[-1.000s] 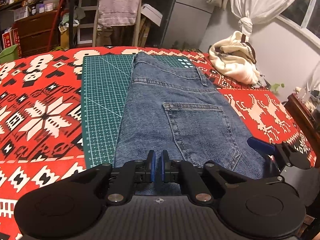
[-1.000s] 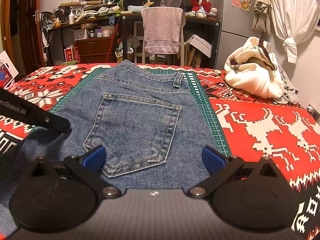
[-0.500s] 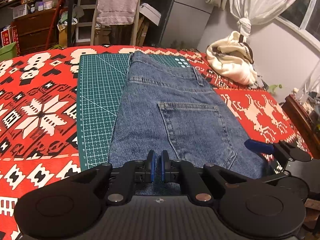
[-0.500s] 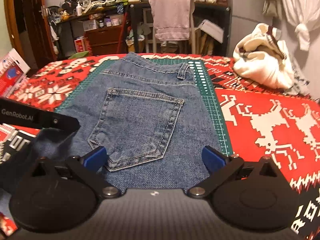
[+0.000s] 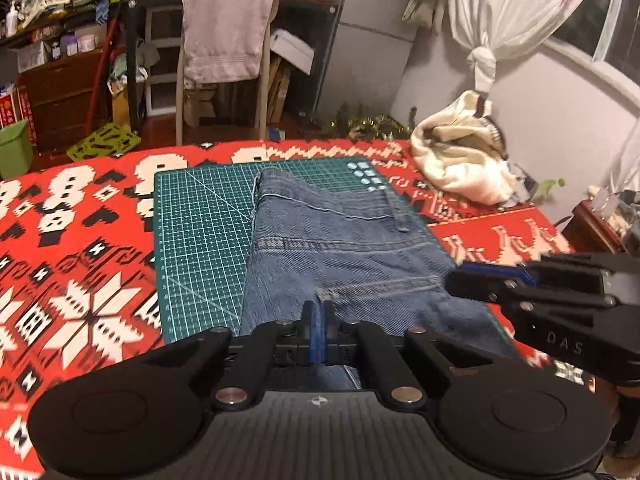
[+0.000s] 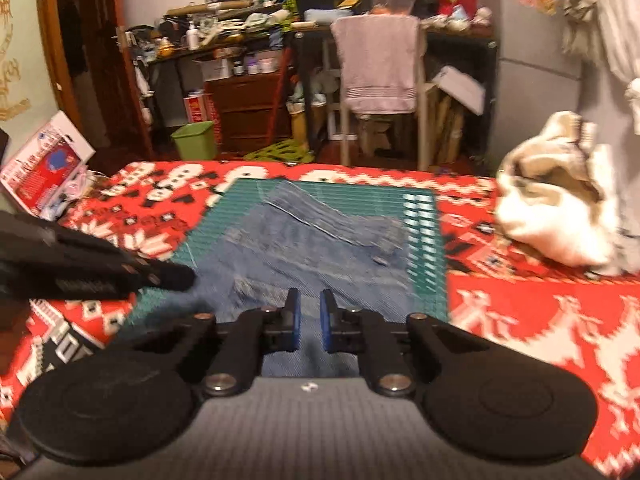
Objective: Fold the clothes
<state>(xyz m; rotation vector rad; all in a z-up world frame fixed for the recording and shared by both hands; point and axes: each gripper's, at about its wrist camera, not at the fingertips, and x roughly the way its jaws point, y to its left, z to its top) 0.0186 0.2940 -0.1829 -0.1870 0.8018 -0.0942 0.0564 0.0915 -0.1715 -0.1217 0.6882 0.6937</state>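
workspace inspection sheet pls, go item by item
surface: red patterned blanket with a green cutting mat on it
job's things: blue jeans on the mat, near edge raised
clutter: cream garment heap at the far right
grippers: left claw shut on the jeans; right claw narrowly parted around denim, grip unclear
cables: nothing seen
surroundings: chair draped with a pink towel, crowded shelves, tied white curtain
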